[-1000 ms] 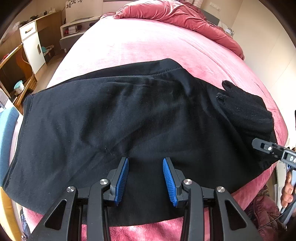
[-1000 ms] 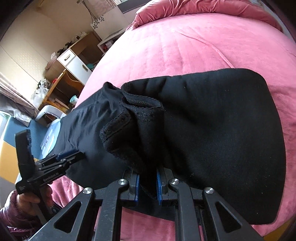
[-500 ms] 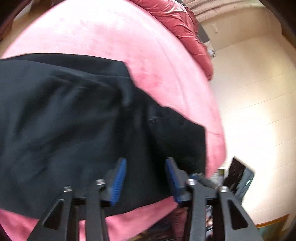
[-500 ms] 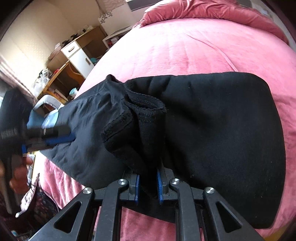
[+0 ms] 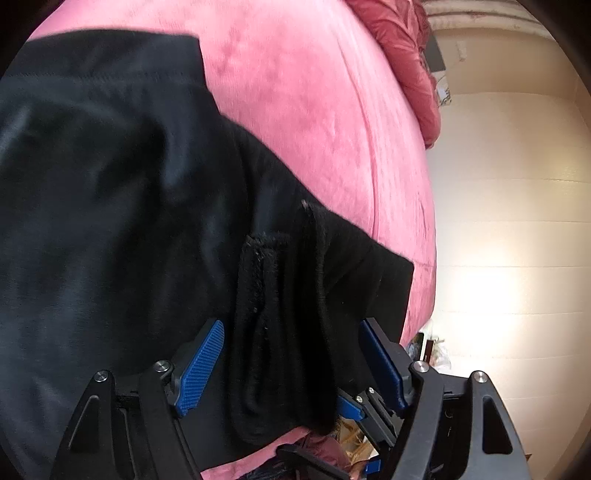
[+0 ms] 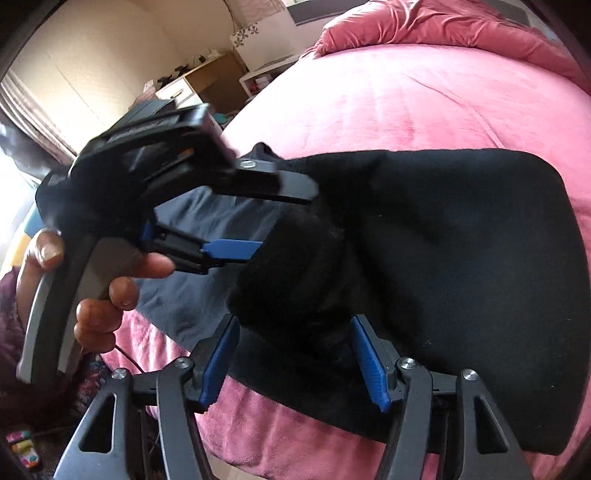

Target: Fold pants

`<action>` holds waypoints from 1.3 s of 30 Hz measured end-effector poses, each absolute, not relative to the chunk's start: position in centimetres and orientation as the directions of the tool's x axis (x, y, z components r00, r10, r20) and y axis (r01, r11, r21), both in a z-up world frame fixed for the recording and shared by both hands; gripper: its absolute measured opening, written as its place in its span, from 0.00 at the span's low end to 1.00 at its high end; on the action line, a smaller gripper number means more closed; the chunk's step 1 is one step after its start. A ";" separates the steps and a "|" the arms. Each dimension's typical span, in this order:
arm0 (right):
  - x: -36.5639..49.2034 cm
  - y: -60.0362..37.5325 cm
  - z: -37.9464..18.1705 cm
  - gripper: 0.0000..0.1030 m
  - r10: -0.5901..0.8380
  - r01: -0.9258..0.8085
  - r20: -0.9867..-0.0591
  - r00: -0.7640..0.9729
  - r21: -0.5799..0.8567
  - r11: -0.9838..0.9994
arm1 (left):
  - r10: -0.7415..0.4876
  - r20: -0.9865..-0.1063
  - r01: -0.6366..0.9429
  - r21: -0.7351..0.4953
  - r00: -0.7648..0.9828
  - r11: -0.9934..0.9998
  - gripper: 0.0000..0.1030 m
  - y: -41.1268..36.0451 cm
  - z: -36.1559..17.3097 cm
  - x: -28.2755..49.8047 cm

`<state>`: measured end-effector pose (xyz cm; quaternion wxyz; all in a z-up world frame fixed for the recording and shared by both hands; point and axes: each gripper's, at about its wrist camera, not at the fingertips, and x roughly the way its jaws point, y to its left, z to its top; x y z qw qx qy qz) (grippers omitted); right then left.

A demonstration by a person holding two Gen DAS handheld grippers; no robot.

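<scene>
The pants [image 5: 110, 206] run off the left edge; the left claw [image 6: 236, 221] is motion-blurred.

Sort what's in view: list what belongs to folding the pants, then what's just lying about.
Belongs to the job:
- black pants with bunched fabric
- left tongs, open around that bunch
- right tongs, open
- pink bed underneath

Just lying about:
- red quilt
- wooden desk
- white shelf

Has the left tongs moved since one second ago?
Yes. The left tongs have swung right toward the bunched waistband; in the right wrist view they went from the bed's left edge to beside the right tongs.
</scene>
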<state>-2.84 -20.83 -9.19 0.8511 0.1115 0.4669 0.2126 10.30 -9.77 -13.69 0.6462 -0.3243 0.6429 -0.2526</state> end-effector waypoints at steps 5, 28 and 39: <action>-2.7 -21.5 -9.3 0.61 0.476 -0.230 -0.741 0.474 0.417 0.879 | -0.690 -0.723 -0.041 -0.690 -0.002 0.723 0.48 -12.2 -13.5 10.6; -12.1 -34.1 -9.4 0.76 0.100 0.199 -0.845 0.525 0.236 0.951 | -0.805 -0.586 0.201 -0.781 0.089 0.591 0.16 -19.5 -1.6 11.2; -9.3 -35.3 -11.2 0.70 -0.057 0.379 -0.849 0.525 0.174 0.909 | -0.846 -0.515 0.279 -0.799 0.139 0.533 0.13 -18.4 2.6 10.4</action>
